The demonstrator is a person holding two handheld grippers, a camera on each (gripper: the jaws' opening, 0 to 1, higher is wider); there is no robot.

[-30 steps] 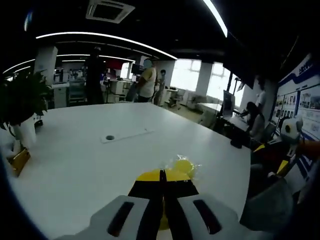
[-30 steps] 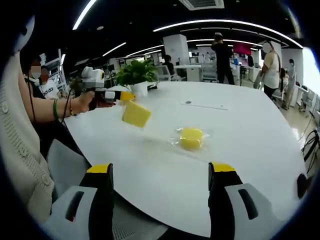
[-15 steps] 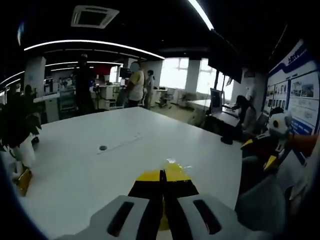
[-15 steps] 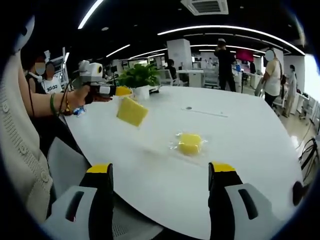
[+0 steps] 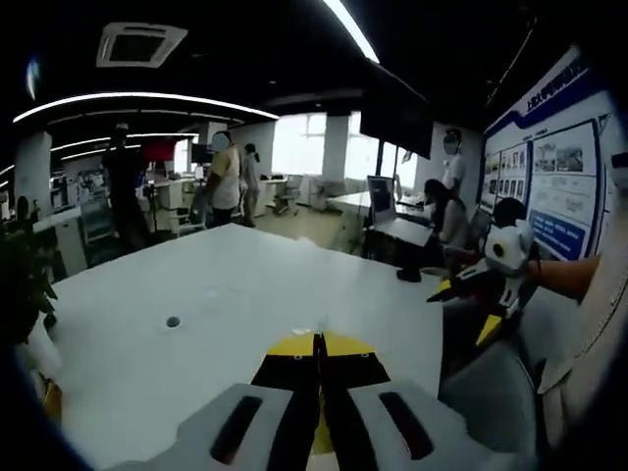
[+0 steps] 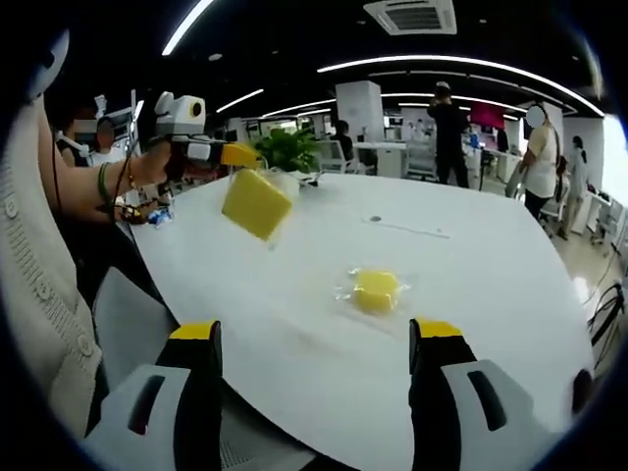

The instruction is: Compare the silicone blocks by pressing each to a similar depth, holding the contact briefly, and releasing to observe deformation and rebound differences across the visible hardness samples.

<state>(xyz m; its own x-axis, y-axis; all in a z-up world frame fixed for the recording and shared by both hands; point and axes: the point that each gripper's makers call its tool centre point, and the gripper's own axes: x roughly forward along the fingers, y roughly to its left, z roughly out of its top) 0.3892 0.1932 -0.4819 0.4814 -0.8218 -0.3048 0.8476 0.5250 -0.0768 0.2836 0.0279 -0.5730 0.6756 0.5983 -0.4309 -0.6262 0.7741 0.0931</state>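
Over the past second the left gripper (image 6: pixel 238 154) has climbed — a wrapped yellow silicone block (image 6: pixel 255 204) pinched at one edge between its closed jaws now hangs well above the white table (image 6: pixel 491 294), higher and nearer the right gripper's camera than a moment ago. In the left gripper view the jaws stand pressed together on that yellow block (image 5: pixel 316 345), and the scene beyond them has swung right toward the wall posters (image 5: pixel 549 196), a shift of the camera and not of the furniture. The right gripper (image 6: pixel 315 339) waits low at the near edge with its jaws spread wide and nothing between them; it also shows at the right of the left gripper view, held out in a hand. A second silicone block (image 6: pixel 377 290), yellow and still in its clear wrapper, lies flat near the middle of the table, apart from both grippers. Judging by this, no press is under way: one sample is aloft, not set down for pressing, and the comparison looks barely begun. The table is broad and glossy, with a small round port (image 5: pixel 174 322) and a potted plant (image 6: pixel 290 149) at its far left side — beyond it, an open-plan office with ceiling light strips, desks, bright windows and several people standing.
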